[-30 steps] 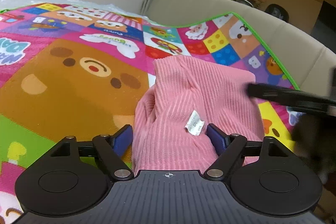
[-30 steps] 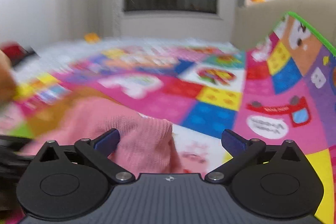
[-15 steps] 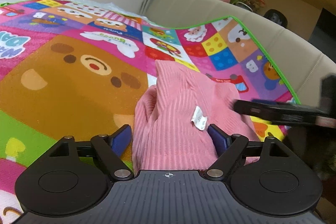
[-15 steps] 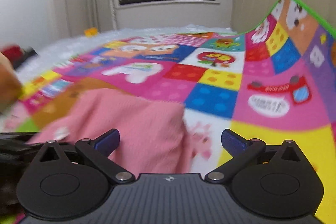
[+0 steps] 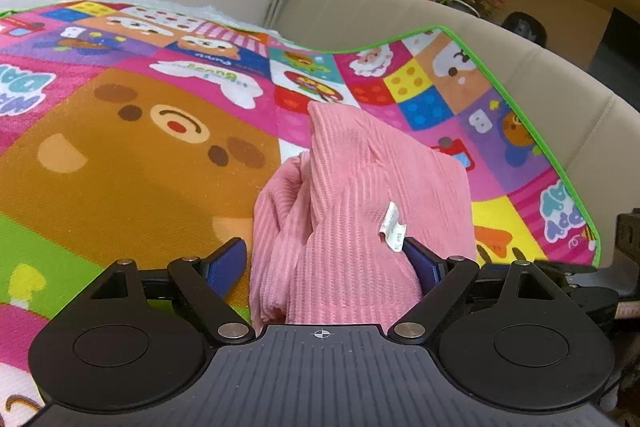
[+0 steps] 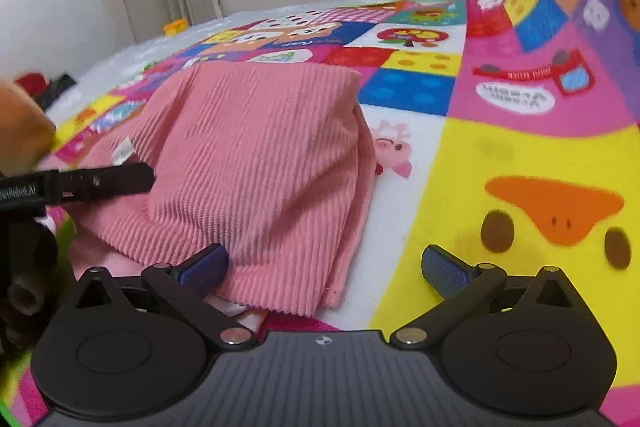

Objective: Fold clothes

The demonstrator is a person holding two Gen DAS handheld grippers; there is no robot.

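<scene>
My left gripper and right gripper were both wide open around the bunched pink top, holding nothing, so I guessed a fold was under way and needed a pinch on its near edge.

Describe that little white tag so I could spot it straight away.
Start at the colourful cartoon play mat spread up against the beige sofa. On it lies a pink ribbed garment, between the left claw fingers. The white care label sticks up from it, the only white scrap on the pink.

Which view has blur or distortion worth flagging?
Left wrist: sharp; fisheye bows the sofa back; pink garment crisp. Right wrist: ribbing on the garment sharp, play mat print soft toward the right, hand at left edge blurred.
</scene>
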